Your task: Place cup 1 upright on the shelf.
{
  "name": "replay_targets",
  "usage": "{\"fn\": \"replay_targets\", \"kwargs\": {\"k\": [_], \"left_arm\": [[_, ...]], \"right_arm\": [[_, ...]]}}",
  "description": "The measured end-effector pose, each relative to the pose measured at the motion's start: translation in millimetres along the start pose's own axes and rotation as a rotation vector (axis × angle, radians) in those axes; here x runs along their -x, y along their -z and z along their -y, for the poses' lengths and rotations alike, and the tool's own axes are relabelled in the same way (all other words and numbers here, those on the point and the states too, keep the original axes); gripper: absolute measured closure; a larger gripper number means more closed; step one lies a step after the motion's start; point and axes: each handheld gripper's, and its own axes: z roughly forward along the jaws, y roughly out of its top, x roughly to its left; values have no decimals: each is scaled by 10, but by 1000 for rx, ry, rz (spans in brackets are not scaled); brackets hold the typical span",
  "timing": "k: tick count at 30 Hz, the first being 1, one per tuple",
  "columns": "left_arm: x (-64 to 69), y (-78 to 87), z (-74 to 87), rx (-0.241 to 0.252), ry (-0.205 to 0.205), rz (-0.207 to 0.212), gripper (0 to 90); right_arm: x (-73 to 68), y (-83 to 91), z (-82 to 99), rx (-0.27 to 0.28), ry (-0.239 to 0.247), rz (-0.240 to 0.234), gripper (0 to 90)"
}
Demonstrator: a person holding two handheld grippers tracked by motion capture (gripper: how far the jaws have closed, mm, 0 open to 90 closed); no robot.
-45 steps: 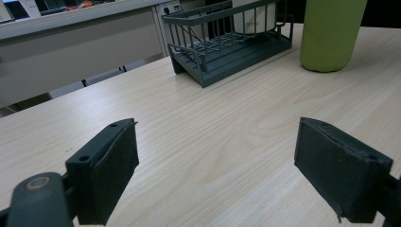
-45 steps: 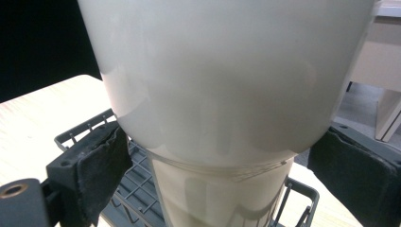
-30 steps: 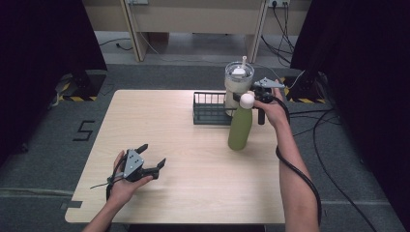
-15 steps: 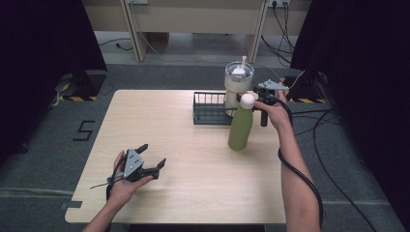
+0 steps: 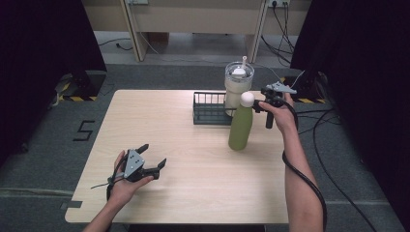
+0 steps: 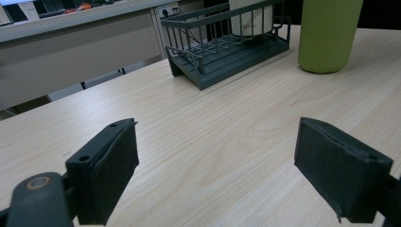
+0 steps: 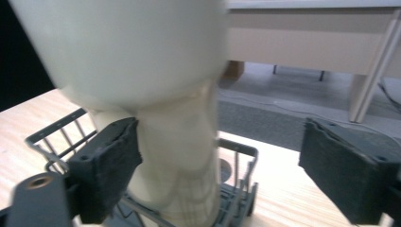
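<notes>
Pale woodgrain table [image 5: 193,130] bears smooth green bottle [image 5: 241,126]; right gripper [image 5: 259,104] and left gripper [image 5: 153,157] gape empty.

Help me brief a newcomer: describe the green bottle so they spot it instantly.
On the wooden table, look toward its far right, just in front of the dark wire rack. The green bottle stands upright there, the only green thing, capped white.

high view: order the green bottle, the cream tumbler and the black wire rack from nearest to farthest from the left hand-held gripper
From the left hand-held gripper at the near left:
1. Green bottle, standing on the table, right of centre.
2. Black wire rack, behind the bottle toward the far edge; close to the bottle's distance, so the ranking is narrow.
3. Cream tumbler, at the rack's right end, farthest back.
</notes>
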Motion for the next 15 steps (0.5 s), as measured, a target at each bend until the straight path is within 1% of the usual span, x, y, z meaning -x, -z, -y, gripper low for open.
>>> {"fn": "replay_targets", "kwargs": {"k": [1,4,7,15], "left_arm": [[3,-2,0,0,0,1,135],[7,-3,-5,1,-4,0,135],[11,-1,-8,2,-3,-1,135],[11,4,-21,6,-6,-3,135]], "right_arm": [[11,15,4,5,-3,9,145],[34,49,11,1,-2,14,146],[46,79,8,8,-2,21,146],[49,191,35,13,8,57,142]]}}
